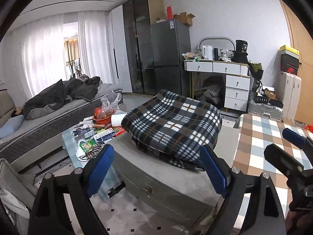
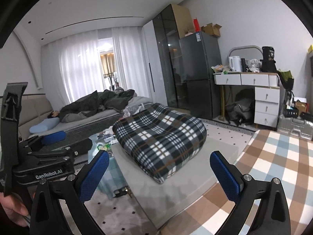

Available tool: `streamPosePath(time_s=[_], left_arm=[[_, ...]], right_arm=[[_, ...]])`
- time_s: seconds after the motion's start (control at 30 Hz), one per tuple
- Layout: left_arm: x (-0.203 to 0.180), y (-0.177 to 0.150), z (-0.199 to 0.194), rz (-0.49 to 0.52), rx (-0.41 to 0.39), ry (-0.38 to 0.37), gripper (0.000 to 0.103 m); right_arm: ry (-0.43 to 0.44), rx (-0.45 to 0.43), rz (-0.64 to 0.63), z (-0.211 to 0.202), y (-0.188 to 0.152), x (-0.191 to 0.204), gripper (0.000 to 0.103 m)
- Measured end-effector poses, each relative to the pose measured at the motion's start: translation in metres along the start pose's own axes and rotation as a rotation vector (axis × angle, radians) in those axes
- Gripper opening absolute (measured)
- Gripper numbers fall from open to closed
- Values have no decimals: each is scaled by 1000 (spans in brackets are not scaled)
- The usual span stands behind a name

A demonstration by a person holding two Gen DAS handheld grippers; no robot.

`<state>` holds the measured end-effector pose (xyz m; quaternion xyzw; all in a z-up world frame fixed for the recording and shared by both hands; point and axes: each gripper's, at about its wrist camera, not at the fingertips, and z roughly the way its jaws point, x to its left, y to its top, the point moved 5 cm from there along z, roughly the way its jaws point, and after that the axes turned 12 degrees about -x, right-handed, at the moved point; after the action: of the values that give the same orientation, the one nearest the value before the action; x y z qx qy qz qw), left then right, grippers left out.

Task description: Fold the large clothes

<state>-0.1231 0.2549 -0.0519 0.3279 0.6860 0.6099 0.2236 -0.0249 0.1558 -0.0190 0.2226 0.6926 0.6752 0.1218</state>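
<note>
Both ribbed blue tongs, left tongs (image 1: 156,168) and right tongs (image 2: 159,173), gape empty near a folded fleecy plaid blanket (image 2: 159,139) on the smooth grey counter (image 2: 219,154).

**Daylit room, heavy fisheye bend**

Cool daylight pours through the sheer curtains (image 1: 49,54), which blow out to white glare in both views. The rest of the room is evenly, moderately lit, and shadows are soft. Both views curve strongly, with black vignette in the corners. The folded plaid garment (image 2: 160,135) looks slightly soft, its near edge blurred.
</note>
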Motion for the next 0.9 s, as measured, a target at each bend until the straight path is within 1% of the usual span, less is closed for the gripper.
streamPosePath(time_s=[0.17, 0.27, 0.43, 0.57, 0.73, 0.9], left_arm=[[-4, 0, -2, 14, -8, -7, 86], [-6, 1, -1, 14, 3, -13, 86], [-8, 3, -5, 19, -7, -9, 87], [-12, 3, -8, 41, -12, -6, 87], [-15, 7, -13, 49, -20, -17, 87], [-13, 8, -15, 45, -12, -4, 87]], right_arm=[[0, -6, 9, -5, 3, -4, 103], [2, -3, 12, -5, 3, -4, 103], [8, -7, 8, -5, 4, -3, 103], [15, 9, 9, -5, 0, -3, 103], [4, 6, 38, -7, 2, -9, 103], [0, 2, 53, -12, 2, -12, 103]])
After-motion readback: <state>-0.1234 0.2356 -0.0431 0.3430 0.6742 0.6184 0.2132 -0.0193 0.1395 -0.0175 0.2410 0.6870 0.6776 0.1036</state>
